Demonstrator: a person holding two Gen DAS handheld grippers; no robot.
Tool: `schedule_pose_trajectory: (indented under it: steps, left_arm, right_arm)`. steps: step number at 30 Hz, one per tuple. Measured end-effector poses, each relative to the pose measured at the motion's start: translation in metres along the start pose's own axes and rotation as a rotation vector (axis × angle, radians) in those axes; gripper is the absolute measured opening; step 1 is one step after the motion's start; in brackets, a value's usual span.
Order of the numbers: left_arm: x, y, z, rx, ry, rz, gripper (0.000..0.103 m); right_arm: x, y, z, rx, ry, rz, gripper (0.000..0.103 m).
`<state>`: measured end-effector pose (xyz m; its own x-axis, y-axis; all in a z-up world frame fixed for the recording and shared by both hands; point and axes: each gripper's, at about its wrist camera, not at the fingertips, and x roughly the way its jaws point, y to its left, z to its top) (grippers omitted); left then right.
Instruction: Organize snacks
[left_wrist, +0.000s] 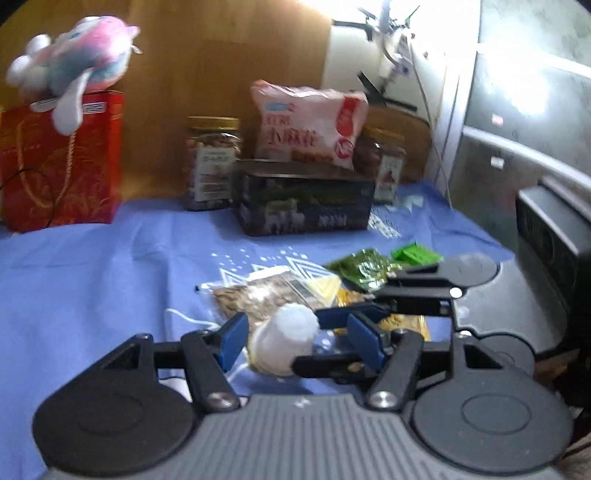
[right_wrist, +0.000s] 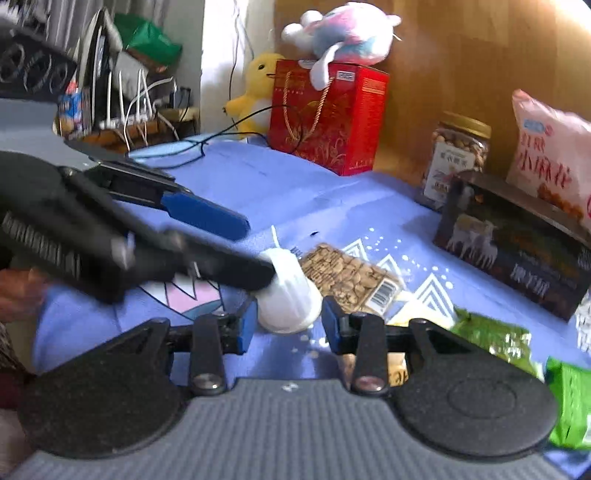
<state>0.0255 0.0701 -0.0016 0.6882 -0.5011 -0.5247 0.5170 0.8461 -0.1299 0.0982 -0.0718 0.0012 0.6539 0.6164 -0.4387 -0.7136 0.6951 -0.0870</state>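
A small white ribbed cup (left_wrist: 284, 339) lies on its side on the blue cloth, between the open jaws of both grippers. My left gripper (left_wrist: 295, 341) is open around it; it also shows in the right wrist view (right_wrist: 258, 254), reaching in from the left. My right gripper (right_wrist: 290, 326) is open with the cup (right_wrist: 288, 299) between its blue pads; it shows from the right in the left wrist view (left_wrist: 354, 314). A clear bag of nuts (right_wrist: 351, 277) lies just behind the cup. Green packets (left_wrist: 362, 269) lie to the right.
At the back stand a dark box (left_wrist: 303, 199) with a pink snack bag (left_wrist: 306, 122) on it, two nut jars (left_wrist: 212, 162), and a red gift box (left_wrist: 62, 158) with a plush toy (left_wrist: 74, 62). A black appliance (left_wrist: 550, 236) stands at the right.
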Motion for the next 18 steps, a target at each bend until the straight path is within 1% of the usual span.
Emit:
schedule_pose_trajectory:
  steps: [2, 3, 4, 5, 8, 10, 12, 14, 18]
  left_arm:
    - [0.011, 0.001, 0.0, -0.003, 0.025, -0.004, 0.056]
    - [0.017, 0.004, 0.0, -0.016, 0.046, -0.01, 0.046]
    - [0.02, 0.006, 0.0, -0.03, 0.054, -0.011, 0.039]
    - [0.022, 0.008, 0.0, -0.034, 0.054, -0.011, 0.038]
    - [0.021, 0.01, 0.01, -0.049, 0.062, -0.041, 0.038]
    - [0.021, 0.006, 0.024, -0.022, 0.043, -0.054, 0.038]
    - [0.024, 0.0, 0.044, 0.016, 0.017, -0.066, 0.038]
    - [0.031, -0.006, 0.072, 0.034, -0.011, -0.085, 0.039]
    - [0.063, -0.016, 0.13, 0.067, -0.062, -0.105, 0.039]
  right_arm:
    - [-0.002, 0.001, -0.004, -0.032, 0.007, -0.005, 0.041]
    - [-0.003, 0.004, -0.007, -0.04, 0.015, -0.006, 0.041]
    - [-0.001, 0.002, -0.009, -0.044, 0.022, -0.004, 0.042]
    - [0.003, 0.0, -0.01, -0.045, 0.025, -0.007, 0.038]
    - [-0.005, -0.001, -0.013, -0.019, 0.011, -0.007, 0.037]
    - [-0.011, -0.004, -0.01, -0.016, -0.013, -0.025, 0.037]
    - [-0.018, -0.01, -0.002, -0.022, -0.047, -0.064, 0.037]
    - [-0.025, -0.023, 0.01, -0.023, -0.08, -0.104, 0.037]
    - [-0.027, -0.063, 0.041, -0.036, -0.134, -0.222, 0.037]
